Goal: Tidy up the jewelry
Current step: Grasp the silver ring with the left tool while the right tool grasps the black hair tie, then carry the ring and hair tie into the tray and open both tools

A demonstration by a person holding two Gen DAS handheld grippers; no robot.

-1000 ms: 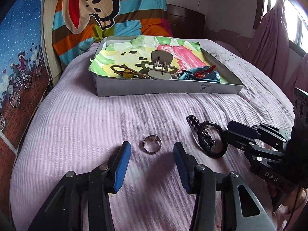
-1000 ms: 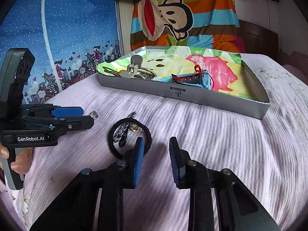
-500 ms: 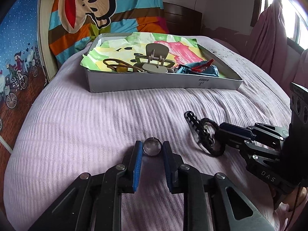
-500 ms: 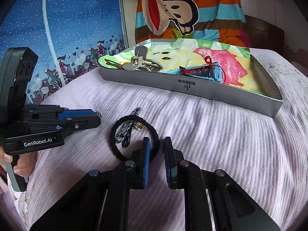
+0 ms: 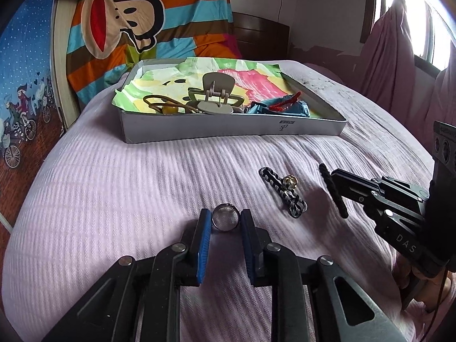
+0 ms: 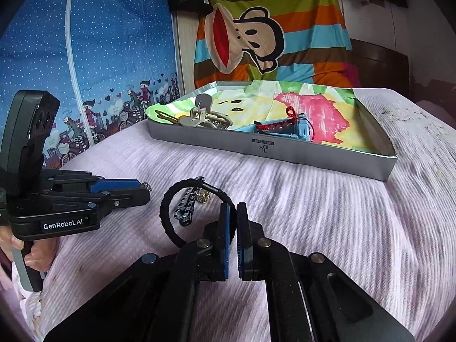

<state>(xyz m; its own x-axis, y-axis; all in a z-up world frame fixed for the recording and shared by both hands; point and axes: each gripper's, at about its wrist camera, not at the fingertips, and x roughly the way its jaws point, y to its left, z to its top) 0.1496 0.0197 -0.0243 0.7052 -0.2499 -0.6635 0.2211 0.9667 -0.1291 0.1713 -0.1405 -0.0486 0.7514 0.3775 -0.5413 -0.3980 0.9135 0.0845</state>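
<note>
With the ring (image 5: 225, 219) pinched between the left tool (image 5: 225, 222)'s blue pads and the black hair tie (image 6: 182, 213) clamped in the right tool (image 6: 232, 213), both pieces sit at the tool tips, low over the pink bedspread (image 5: 114, 199). The tray (image 5: 228, 135) lies straight ahead of both, well apart, long axis running left-right across the view, near wall facing the tools. Left tool looks slightly nearer to its left half, where the grey claw clip (image 5: 216, 97) and brown band (image 5: 162, 105) lie; right tool lines up with the blue item (image 6: 287, 131) side. The black-and-white chain clip (image 5: 282, 191) with gold bead (image 5: 290, 181) is loose on the bed between the tools, long axis diagonal, nearer the right one. Likely next: carry forward over the near wall.
</note>
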